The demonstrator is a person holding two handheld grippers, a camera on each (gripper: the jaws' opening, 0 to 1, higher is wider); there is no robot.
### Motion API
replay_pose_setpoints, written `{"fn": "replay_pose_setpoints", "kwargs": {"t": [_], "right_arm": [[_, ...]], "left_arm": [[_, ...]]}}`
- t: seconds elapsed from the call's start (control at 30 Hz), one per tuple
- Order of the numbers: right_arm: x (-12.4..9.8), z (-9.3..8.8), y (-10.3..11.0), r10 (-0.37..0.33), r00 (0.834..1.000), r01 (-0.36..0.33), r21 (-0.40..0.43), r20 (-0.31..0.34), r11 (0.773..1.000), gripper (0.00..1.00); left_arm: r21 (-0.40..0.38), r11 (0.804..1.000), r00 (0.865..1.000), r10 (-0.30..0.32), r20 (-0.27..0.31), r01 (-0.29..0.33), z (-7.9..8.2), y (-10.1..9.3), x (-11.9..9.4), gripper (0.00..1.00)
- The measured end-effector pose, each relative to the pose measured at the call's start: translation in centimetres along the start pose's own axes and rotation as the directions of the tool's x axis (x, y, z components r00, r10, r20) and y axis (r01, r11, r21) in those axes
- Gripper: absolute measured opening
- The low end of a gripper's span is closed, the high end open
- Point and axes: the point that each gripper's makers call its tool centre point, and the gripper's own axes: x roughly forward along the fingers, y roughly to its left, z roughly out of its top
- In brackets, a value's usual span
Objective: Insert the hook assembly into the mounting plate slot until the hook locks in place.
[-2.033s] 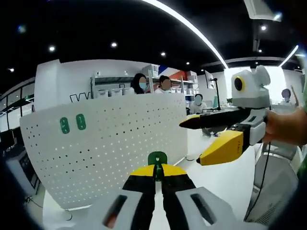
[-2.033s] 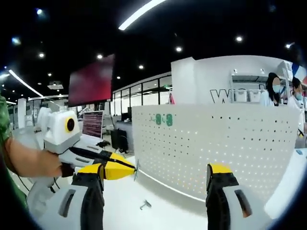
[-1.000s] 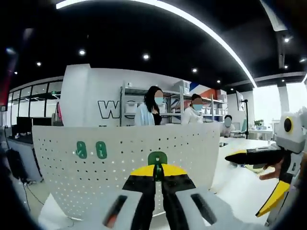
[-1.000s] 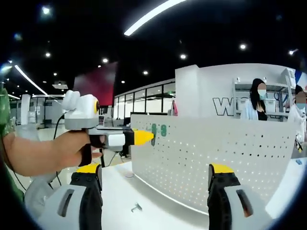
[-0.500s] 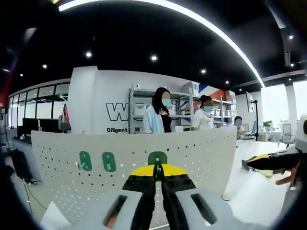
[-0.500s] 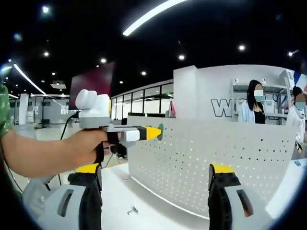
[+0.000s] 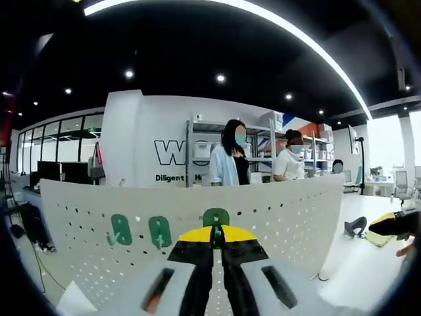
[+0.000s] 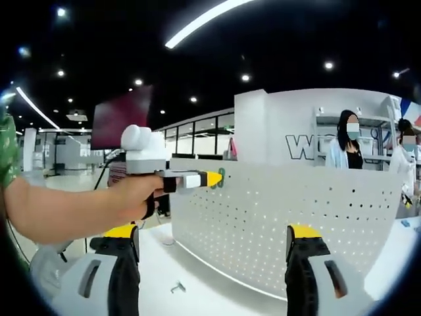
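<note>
Left gripper [image 7: 216,238] clamps a green plastic hook [image 7: 216,218] at the white perforated mounting plate [image 7: 276,210]; right gripper [image 8: 214,247] stands open.

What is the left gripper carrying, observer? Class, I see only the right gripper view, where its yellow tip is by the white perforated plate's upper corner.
Observer: In the left gripper view, the left gripper is shut on a green hook.
Operator: Are other hooks on the plate?
Observer: Two mounted hooks sit on the mounting plate, left of the held one in that view.
Operator: Is the held one seated?
Observer: It shows against the plate's upper rows of holes. I cannot tell whether it touches.
</note>
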Motion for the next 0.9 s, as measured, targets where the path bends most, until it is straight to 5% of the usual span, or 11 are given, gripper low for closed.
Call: {"fn": "replay_pose_setpoints", "kwargs": {"t": [0.9], "right_arm": [[0.0, -0.7, -1.0, -0.005, 1.0, 0.005, 0.005, -0.013, 1.0, 0.93]], "left_arm": [[-0.033, 0.996, 0.997, 0.078, -0.015, -0.079, -0.8, 1.3, 2.7, 0.03]]}}
